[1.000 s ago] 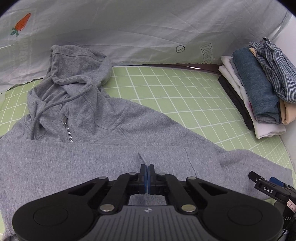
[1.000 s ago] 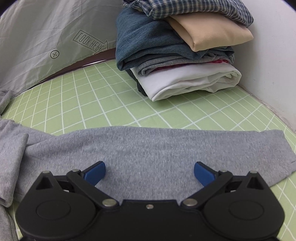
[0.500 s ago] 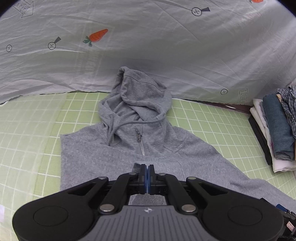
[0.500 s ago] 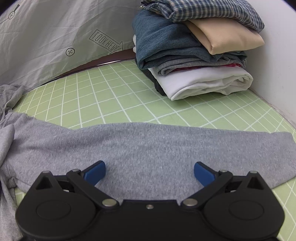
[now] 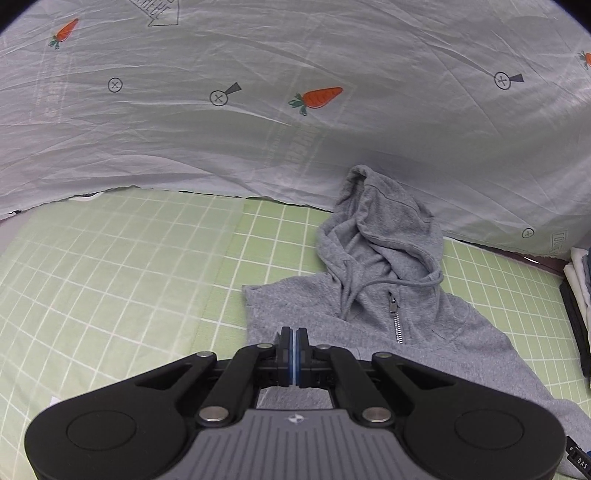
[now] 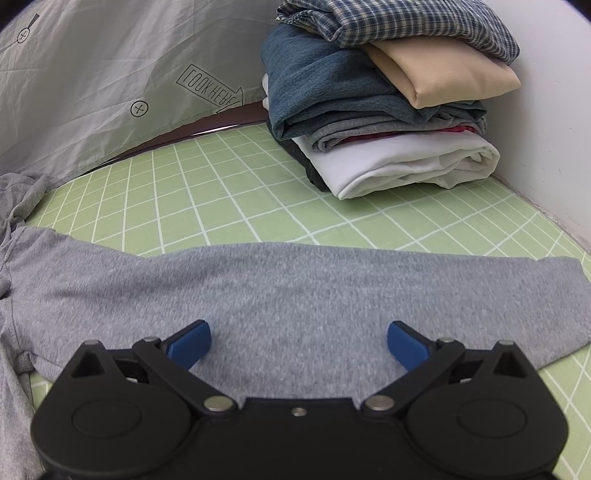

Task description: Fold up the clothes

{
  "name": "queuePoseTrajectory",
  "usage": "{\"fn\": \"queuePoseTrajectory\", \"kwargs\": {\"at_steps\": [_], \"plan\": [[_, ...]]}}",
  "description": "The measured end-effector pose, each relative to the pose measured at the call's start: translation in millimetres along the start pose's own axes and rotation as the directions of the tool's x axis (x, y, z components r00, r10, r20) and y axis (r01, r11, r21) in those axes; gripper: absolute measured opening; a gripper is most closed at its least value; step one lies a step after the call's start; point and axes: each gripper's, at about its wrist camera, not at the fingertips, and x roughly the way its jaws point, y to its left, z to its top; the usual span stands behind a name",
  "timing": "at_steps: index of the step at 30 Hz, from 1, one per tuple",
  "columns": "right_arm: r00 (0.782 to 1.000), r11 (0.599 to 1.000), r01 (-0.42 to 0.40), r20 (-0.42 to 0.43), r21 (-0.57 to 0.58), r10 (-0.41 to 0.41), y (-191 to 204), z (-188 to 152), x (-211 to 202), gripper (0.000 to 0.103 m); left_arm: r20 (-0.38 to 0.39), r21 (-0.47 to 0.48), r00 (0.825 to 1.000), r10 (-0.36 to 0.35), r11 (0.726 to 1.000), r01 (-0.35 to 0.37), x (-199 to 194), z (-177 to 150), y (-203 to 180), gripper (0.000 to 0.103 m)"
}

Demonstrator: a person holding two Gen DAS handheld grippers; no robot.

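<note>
The left gripper (image 5: 294, 338) is sitting with its jaws pressed together over the grey hoodie (image 5: 391, 321), and whether any cloth is caught between them cannot be told; the right gripper (image 6: 298, 341) is hovering with its blue fingertips (image 6: 192, 341) spread wide over the hoodie's sleeve (image 6: 258, 291), touching nothing that can be seen. The hoodie is lying front up on the green grid mat (image 5: 110, 266), its hood (image 5: 384, 221) crumpling against the hanging sheet, its zipper (image 5: 396, 321) showing below the drawstring; the sleeve is stretching flat across the mat toward the right. Behind it, the pale sheet (image 5: 258, 122) printed with carrots is hanging along the mat's far edge; a stack of folded clothes (image 6: 388, 103), topped by a checked shirt (image 6: 399, 26), is resting on the mat in the corner by the white wall (image 6: 554, 110), apart from the sleeve.
</note>
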Motion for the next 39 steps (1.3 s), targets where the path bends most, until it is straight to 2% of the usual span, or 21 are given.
{"fn": "queuePoseTrajectory", "kwargs": {"at_steps": [3, 4, 6, 7, 8, 9, 11, 15, 18, 21, 25, 32, 37, 39], "plan": [[1.000, 1.000, 0.000, 0.002, -0.001, 0.000, 0.2, 0.0, 0.1, 0.103, -0.029, -0.008, 0.998, 0.064, 0.998, -0.065, 7.5, -2.3, 4.3, 0.004], [1.000, 1.000, 0.001, 0.003, -0.001, -0.001, 0.2, -0.1, 0.1, 0.103, -0.038, -0.003, 0.997, 0.073, 0.997, -0.074, 9.2, -3.8, 4.0, 0.009], [1.000, 1.000, 0.002, 0.006, 0.003, -0.002, 0.4, -0.5, 0.1, 0.103, -0.057, 0.007, 0.996, 0.065, 0.998, -0.064, 11.8, -7.5, 0.6, 0.026], [1.000, 1.000, 0.002, 0.008, 0.005, -0.002, 0.4, -0.8, 0.0, 0.103, -0.068, 0.019, 0.996, 0.059, 0.998, -0.058, 13.7, -10.5, -3.9, 0.039], [1.000, 1.000, 0.003, 0.010, 0.007, -0.003, 0.5, -1.0, 0.0, 0.103, -0.079, 0.034, 0.995, 0.053, 0.998, -0.051, 15.9, -14.0, -9.6, 0.047], [1.000, 1.000, 0.003, 0.012, 0.010, -0.003, 0.5, -1.2, 0.0, 0.103, -0.092, 0.048, 0.994, 0.051, 0.998, -0.047, 18.4, -18.1, -16.2, 0.050], [1.000, 1.000, 0.009, 0.007, 0.017, -0.009, 1.5, -0.8, 0.0, 0.103, -0.122, 0.076, 0.991, 0.050, 0.996, -0.041, 23.6, -26.7, -30.4, 0.064], [1.000, 1.000, 0.013, -0.024, 0.020, -0.012, 2.5, 3.2, 1.5, 0.103, -0.187, 0.170, 0.982, 0.038, 0.985, -0.006, 36.4, -47.4, -61.8, 0.070], [0.999, 1.000, -0.026, -0.030, -0.011, 0.026, -3.7, 5.2, 3.8, 0.103, -0.221, 0.243, 0.974, 0.039, 0.970, 0.017, 45.2, -63.1, -80.5, 0.077], [0.998, 0.998, -0.053, -0.029, -0.037, 0.052, -18.3, 6.8, 6.5, 0.103, -0.254, 0.269, 0.965, 0.058, 0.963, 0.013, 54.9, -74.5, -87.0, 0.083], [0.999, 1.000, -0.021, -0.028, -0.023, 0.021, -51.6, 10.1, 12.9, 0.103, -0.266, 0.290, 0.960, 0.086, 0.957, -0.006, 61.3, -80.3, -88.3, 0.090], [0.990, 0.989, 0.141, -0.027, 0.045, -0.140, -134.9, 22.6, 20.6, 0.103, -0.270, 0.286, 0.955, 0.123, 0.957, -0.042, 68.2, -81.7, -89.6, 0.100], [0.969, 0.959, 0.248, -0.038, 0.134, -0.245, -189.2, 27.1, 24.0, 0.103, -0.260, 0.281, 0.956, 0.138, 0.958, -0.062, 69.8, -84.2, -90.9, 0.103], [0.965, 0.946, 0.263, -0.039, 0.192, -0.260, -210.5, 26.8, 25.5, 0.103, -0.265, 0.265, 0.955, 0.136, 0.962, -0.063, 70.7, -83.9, -90.0, 0.103]]}}
